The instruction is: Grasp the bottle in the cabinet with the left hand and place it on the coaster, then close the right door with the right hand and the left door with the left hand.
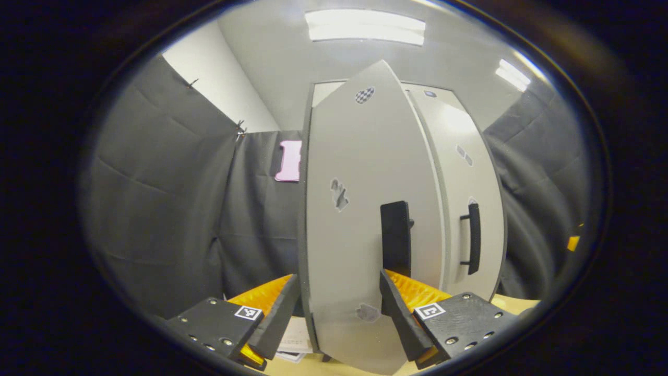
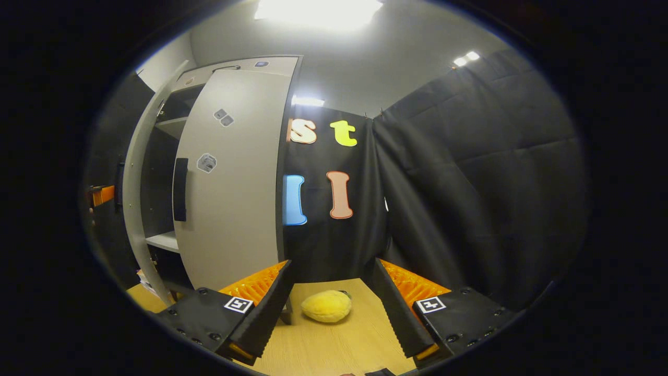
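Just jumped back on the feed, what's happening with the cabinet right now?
A person is working the cabinet doors with hand-held tongs. The left tongs are open, with the edge of the left door between their fingers; that door is ajar. In the right gripper view the right door looks closed, and the right tongs are open above the wooden table, where a yellow lemon-like object lies.

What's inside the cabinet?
Through the gap in the cabinet, just shelves show. The closed right door covers the rest, so anything behind it stays hidden.
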The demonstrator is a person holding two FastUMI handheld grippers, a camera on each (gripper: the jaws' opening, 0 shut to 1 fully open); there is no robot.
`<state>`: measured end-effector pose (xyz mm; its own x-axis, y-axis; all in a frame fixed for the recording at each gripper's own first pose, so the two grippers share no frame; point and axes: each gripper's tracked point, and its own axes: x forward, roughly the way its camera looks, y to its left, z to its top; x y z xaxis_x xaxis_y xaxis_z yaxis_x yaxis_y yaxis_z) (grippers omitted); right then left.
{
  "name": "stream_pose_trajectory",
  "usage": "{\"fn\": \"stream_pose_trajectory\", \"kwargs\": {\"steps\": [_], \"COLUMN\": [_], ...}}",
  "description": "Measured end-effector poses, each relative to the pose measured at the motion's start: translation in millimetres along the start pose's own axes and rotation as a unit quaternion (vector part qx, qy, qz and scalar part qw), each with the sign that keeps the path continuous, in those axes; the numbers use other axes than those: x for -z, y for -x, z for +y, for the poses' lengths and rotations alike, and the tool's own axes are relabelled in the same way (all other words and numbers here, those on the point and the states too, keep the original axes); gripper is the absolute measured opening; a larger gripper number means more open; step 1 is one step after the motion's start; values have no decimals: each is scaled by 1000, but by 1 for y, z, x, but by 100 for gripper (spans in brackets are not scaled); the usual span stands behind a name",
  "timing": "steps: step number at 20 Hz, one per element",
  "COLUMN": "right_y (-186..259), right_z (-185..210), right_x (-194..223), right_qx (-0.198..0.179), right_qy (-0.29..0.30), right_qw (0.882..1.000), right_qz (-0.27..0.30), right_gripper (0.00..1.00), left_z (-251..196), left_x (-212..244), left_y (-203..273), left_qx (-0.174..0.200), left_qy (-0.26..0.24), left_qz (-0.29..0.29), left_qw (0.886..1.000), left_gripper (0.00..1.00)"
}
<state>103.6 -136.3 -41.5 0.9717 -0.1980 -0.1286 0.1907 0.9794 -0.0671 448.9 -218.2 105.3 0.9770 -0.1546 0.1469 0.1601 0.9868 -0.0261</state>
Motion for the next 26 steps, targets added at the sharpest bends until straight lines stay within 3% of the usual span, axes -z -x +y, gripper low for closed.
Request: {"fn": "stream_pose_trajectory", "kwargs": {"steps": [3, 11, 18, 20, 26], "right_y": [8, 12, 8, 13, 39], "right_z": [-6, -8, 31, 44, 78], "right_x": [4, 11, -5, -9, -23], "right_qx": [1, -22, -85, -96, -111], "right_qy": [-2, -13, -33, -35, -21], "right_qw": [1000, 1000, 996, 995, 993], "right_qz": [4, 9, -7, -10, -25], "right_gripper": [98, 97, 96, 96, 96], "left_z": [-24, -23, -11, -9, -4], "left_x": [2, -1, -37, -51, -83], "left_y": [-9, 2, 39, 43, 59], "left_qx": [3, -17, -65, -74, -90], "left_qy": [-9, -20, -44, -53, -62], "left_qz": [-8, -14, -24, -19, 4], "left_qw": [1000, 1000, 997, 996, 994], "left_gripper": [96, 96, 96, 90, 90]}}
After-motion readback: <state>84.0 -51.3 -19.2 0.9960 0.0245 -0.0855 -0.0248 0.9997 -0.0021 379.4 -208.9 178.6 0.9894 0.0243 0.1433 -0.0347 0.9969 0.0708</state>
